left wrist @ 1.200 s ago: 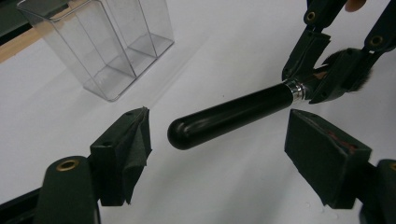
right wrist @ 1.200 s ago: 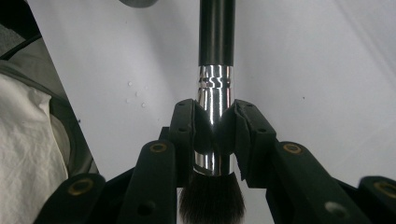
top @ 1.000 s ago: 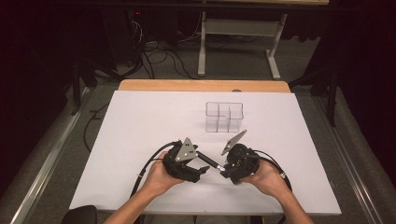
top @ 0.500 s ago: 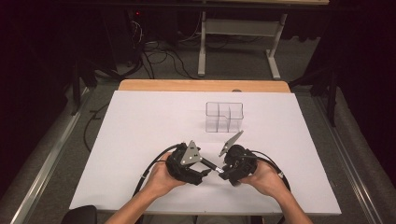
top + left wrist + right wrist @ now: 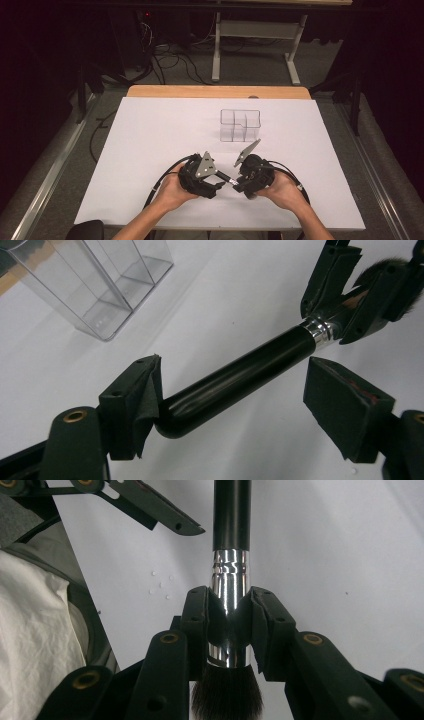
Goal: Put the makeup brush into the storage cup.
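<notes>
Right gripper (image 5: 229,615) clamped on the silver ferrule of a makeup brush (image 5: 231,555), bristles behind its jaws. Left gripper (image 5: 240,405) spread wide, black handle end between its jaws, touching one pad. Clear divided organizer (image 5: 240,124) farther off beyond both, on the white table (image 5: 150,130).

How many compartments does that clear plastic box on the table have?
3 that I can make out in the clear box: one long at the left, two smaller at the right, front and back. Transparent walls could hide another divider.
</notes>
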{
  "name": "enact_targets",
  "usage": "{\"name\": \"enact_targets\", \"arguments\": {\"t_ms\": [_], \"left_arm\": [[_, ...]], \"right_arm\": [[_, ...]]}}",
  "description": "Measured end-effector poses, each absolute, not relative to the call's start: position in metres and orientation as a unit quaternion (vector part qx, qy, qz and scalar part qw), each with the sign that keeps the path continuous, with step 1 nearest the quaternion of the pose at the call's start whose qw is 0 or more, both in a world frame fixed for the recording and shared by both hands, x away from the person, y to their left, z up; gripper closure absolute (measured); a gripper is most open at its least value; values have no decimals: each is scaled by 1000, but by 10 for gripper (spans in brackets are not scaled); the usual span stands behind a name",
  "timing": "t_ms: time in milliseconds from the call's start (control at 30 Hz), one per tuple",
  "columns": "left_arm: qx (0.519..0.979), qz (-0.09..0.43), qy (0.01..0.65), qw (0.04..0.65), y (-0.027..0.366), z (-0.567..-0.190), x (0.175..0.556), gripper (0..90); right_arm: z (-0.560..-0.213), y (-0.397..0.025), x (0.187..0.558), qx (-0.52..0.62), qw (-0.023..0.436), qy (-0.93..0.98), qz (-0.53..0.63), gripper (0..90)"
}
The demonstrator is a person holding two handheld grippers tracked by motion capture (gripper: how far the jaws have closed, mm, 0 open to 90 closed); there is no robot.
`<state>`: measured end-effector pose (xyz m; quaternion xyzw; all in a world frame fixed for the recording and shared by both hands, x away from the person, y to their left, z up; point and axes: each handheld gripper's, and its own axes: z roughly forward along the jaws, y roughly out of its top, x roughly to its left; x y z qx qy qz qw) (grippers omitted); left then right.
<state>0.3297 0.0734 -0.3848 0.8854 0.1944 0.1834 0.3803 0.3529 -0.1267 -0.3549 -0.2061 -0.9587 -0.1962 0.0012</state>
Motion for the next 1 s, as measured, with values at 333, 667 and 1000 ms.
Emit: {"name": "enact_targets", "arguments": {"t_ms": [333,667,1000], "left_arm": [[889,192,192,368,71,-387,328,241],[893,204,190,354,69,-389,328,259],[894,210,184,350,68,-389,326,266]], "right_arm": [[-354,-126,352,-204,5,-959,-199,726],[-353,-126,352,-206,14,-956,-207,726],[-353,-124,350,-211,20,-957,-199,726]]}}
